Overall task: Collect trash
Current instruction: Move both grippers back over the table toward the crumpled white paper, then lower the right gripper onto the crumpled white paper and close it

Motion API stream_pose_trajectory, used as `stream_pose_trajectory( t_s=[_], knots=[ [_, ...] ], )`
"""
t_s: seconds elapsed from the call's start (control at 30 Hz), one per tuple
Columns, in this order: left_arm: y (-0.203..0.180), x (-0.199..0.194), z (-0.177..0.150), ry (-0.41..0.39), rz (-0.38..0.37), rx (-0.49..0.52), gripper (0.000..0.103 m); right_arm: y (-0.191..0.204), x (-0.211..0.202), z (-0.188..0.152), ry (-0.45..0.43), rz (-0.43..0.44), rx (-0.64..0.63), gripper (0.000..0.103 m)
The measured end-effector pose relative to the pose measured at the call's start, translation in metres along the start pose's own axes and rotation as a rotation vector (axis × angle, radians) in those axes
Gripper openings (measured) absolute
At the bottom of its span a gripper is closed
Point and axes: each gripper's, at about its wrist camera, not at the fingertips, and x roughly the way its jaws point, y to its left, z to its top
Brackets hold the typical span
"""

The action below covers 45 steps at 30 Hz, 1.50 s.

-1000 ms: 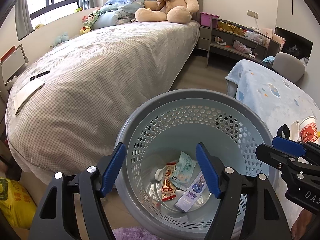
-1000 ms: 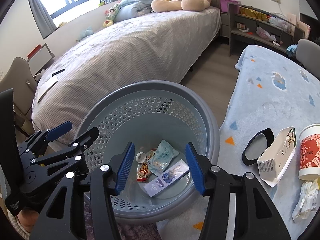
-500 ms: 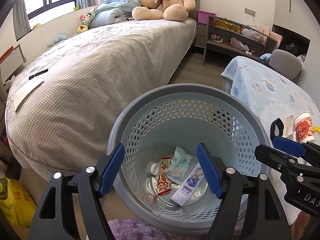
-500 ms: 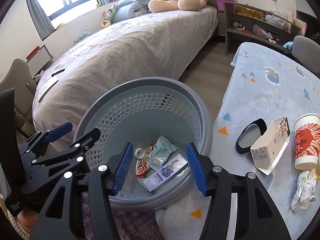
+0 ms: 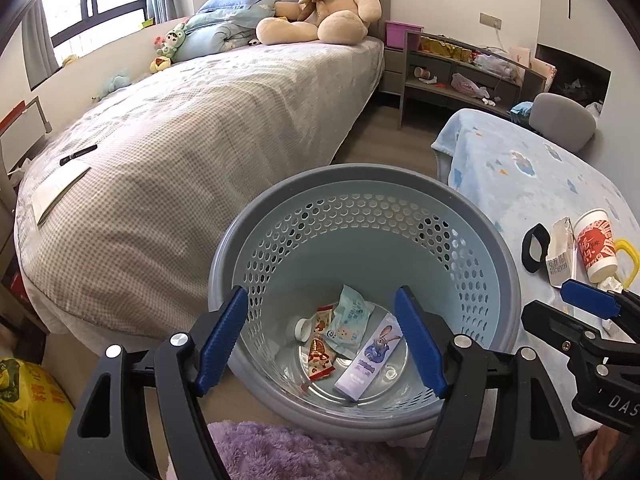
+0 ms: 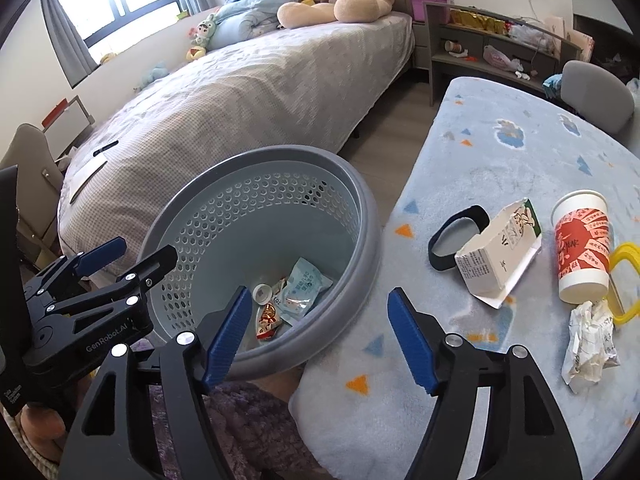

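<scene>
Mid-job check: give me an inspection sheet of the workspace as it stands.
Surface: blue blanket covers the table.
Job's things: basket holds wrappers and a toothpaste box; milk carton, paper cup and crumpled paper lie on the blanket.
Clutter: black band, yellow handle.
Grippers: left claw open, empty; right claw has just been opening, empty.
Cables: nothing seen.
Surroundings: bed, teddy bear, shelf.

basket [image 5: 360, 184] mouth: open | floor gap: bed [image 5: 180, 152], table [image 6: 500, 152]
</scene>
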Motion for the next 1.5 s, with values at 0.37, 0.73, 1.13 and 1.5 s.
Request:
stream_pose_trajectory(
  t_s=[0.37, 0.73, 1.13, 1.5],
  knots=[
    [-0.025, -0.019, -0.010, -0.003, -0.025, 0.035, 0.073, -0.031, -0.027, -0.025, -0.022, -0.049, 0.053, 0.075],
    [-0.070, -0.039, -0.019, -0.006, -0.097, 0.078, 0.073, -0.072, -0.062, -0.053, -0.048, -0.122, 0.131, 0.077],
    [-0.125, -0.060, -0.028, -0.020, -0.160, 0.137, 0.074, -0.111, -0.097, -0.077, -0.099, -0.201, 0.198, 0.081],
    [-0.162, -0.066, -0.039, -0.015, -0.163, 0.167, 0.075, -0.137, -0.113, -0.093, -0.138, -0.260, 0.231, 0.084]
  ],
)
